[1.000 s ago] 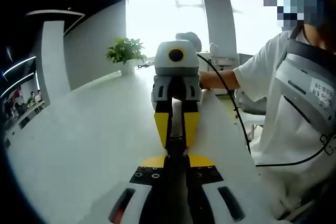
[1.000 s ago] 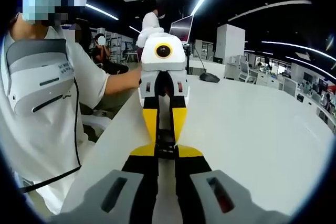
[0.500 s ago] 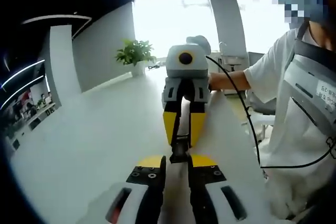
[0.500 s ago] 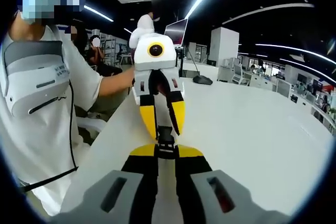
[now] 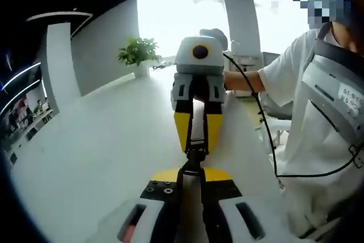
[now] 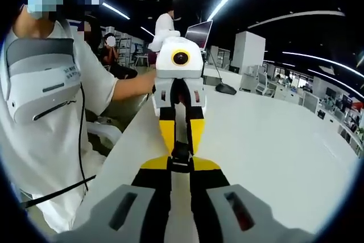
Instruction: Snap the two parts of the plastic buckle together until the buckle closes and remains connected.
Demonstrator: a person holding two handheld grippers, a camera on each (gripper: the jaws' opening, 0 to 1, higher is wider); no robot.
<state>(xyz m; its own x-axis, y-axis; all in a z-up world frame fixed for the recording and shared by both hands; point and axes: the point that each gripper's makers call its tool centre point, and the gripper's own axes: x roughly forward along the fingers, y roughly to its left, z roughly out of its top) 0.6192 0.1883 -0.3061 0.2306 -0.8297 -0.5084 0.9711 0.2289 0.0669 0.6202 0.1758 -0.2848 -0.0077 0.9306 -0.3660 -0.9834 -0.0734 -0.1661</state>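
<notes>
Your left tongs (image 5: 191,170) and right tongs (image 6: 180,163) face each other tip to tip above the white desk (image 5: 96,157). Each pair is pressed together, pinching one end of the black plastic buckle (image 5: 193,157), which hangs between them. You cannot tell from either view whether its two halves are latched.
</notes>
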